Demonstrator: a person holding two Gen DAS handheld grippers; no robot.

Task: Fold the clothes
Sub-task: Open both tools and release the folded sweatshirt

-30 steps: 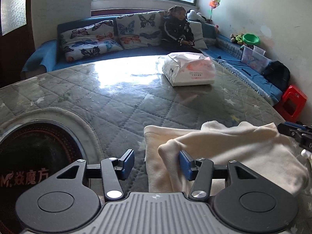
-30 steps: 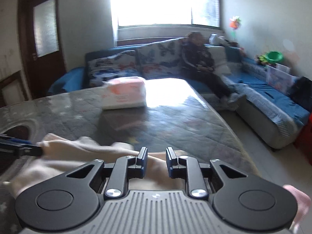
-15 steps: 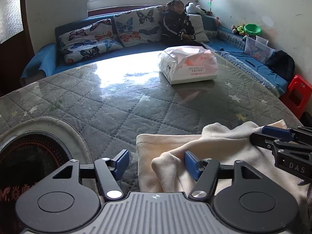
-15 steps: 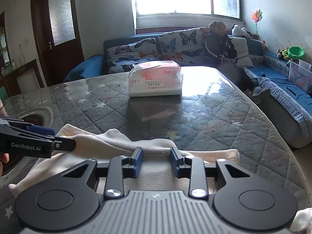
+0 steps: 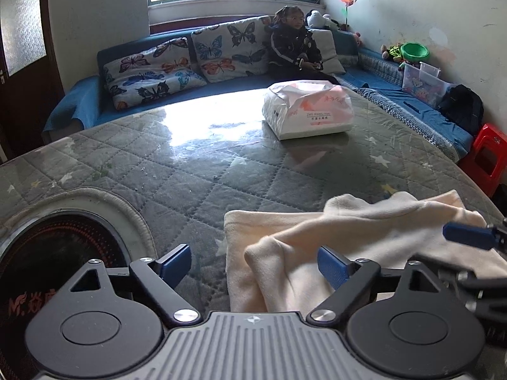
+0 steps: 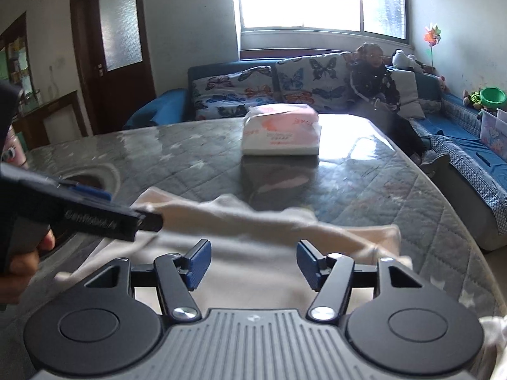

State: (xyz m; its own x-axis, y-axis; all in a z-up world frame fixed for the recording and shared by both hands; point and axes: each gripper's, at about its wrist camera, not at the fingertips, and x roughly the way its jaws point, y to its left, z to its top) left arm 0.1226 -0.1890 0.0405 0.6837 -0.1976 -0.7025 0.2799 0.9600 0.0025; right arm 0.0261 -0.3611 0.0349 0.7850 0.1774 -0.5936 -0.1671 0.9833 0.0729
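A cream garment (image 5: 358, 237) lies partly folded on the quilted table, a folded-over flap on top. My left gripper (image 5: 255, 264) hangs over its left edge, jaws opening wide, and the pads do not press the cloth lying between them. In the right wrist view the same cream garment (image 6: 253, 253) spreads under my right gripper (image 6: 252, 264), whose jaws are also opening with nothing pinched. Each gripper shows in the other's view: the right one's blue fingertip (image 5: 469, 237) and the left gripper's body (image 6: 95, 215) in a hand.
A white and pink plastic package (image 5: 309, 109) sits on the table's (image 5: 190, 171) far side. A round black hotplate (image 5: 54, 253) is set into the table at the left. Behind stand a blue sofa with butterfly cushions (image 5: 177, 63), a seated person (image 5: 294, 47) and a red stool (image 5: 489, 155).
Both grippers' jaws have spread much wider and let the cloth go. The right gripper has shifted sideways, and the garment now lies slack on the table.
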